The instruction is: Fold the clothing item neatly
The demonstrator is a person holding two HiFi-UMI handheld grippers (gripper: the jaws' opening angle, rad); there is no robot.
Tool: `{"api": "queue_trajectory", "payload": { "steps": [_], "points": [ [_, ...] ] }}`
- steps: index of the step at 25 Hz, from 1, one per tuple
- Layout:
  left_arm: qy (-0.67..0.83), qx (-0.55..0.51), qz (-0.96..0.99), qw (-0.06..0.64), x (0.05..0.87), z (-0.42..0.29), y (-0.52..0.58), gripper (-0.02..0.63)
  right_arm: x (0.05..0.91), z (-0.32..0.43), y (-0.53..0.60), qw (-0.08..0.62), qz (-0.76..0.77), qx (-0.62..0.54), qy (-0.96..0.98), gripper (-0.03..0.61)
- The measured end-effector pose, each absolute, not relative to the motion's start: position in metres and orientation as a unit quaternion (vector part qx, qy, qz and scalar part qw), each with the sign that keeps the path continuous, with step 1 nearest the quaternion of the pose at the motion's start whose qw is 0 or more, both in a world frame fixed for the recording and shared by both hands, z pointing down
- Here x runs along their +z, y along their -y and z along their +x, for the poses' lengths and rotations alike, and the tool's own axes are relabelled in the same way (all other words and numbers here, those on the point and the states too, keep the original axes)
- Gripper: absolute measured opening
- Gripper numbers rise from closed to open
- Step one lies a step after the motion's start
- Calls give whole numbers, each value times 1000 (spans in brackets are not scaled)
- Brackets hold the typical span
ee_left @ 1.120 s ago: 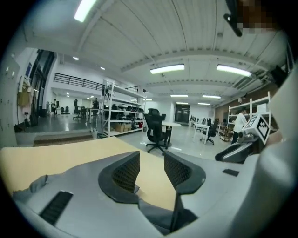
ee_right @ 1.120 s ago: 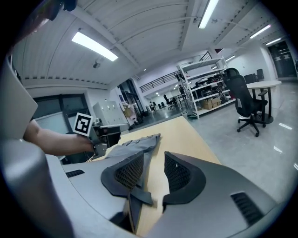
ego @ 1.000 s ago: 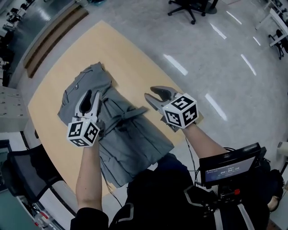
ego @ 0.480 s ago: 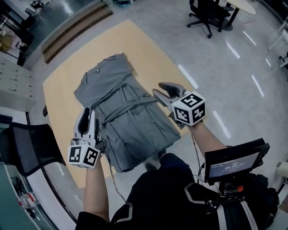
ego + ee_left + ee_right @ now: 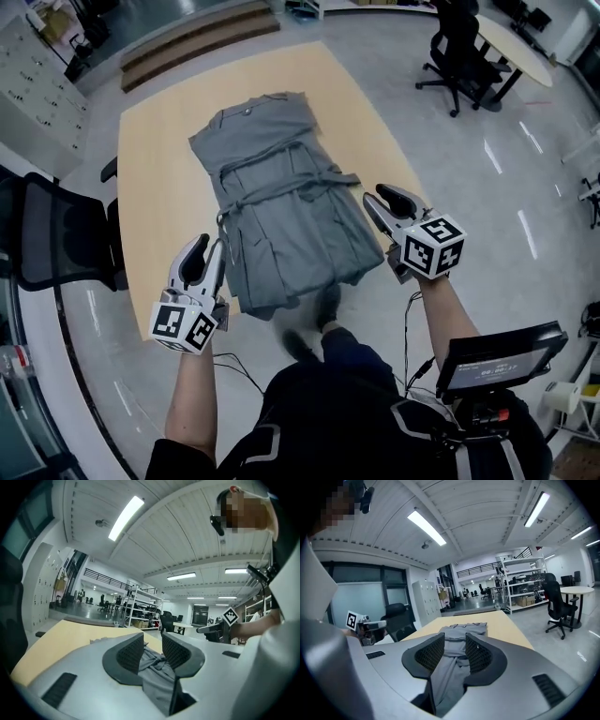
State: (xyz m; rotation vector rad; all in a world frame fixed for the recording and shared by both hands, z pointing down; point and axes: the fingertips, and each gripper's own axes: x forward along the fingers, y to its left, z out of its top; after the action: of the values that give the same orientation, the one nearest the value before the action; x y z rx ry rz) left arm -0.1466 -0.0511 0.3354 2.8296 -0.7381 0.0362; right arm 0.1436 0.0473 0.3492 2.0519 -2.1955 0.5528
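Note:
A grey belted garment [image 5: 281, 206] lies lengthwise on the wooden table [image 5: 159, 187], collar at the far end, hem at the near edge. My left gripper [image 5: 208, 246] is at the hem's left corner. Its jaws have just been closing, and in the left gripper view bunched grey cloth [image 5: 157, 670] fills the gap of that gripper [image 5: 152, 637] and runs down into its throat. My right gripper [image 5: 375, 194] is at the hem's right corner. In the right gripper view the cloth [image 5: 461, 630] stretches from the table through the jaws of this gripper [image 5: 454, 637]. Both pairs of pads stand a little apart with fabric between them.
A black chair [image 5: 56, 244] stands close to the table's left side. Another office chair [image 5: 459, 47] and a round table [image 5: 516, 47] are at the far right. Lockers [image 5: 47, 84] line the far left. A screen [image 5: 492, 361] hangs at the person's waist.
Both grippers have drawn back toward the person, the left one from over the garment's middle to its near left corner. The garment now lies long and straighter.

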Motion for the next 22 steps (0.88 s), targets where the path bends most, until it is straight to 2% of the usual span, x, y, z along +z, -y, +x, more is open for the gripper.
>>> {"api": "queue_trajectory", "payload": {
  "steps": [8, 16, 22],
  "points": [
    [284, 79, 943, 155, 411, -194, -2, 121, 380, 133, -100, 49, 655, 197, 728, 121],
    [293, 119, 933, 172, 488, -193, -51, 124, 459, 151, -154, 53, 582, 248, 772, 137],
    [295, 150, 917, 221, 573, -203, -78, 225, 562, 150, -194, 82, 517, 300, 797, 195]
  ]
}}
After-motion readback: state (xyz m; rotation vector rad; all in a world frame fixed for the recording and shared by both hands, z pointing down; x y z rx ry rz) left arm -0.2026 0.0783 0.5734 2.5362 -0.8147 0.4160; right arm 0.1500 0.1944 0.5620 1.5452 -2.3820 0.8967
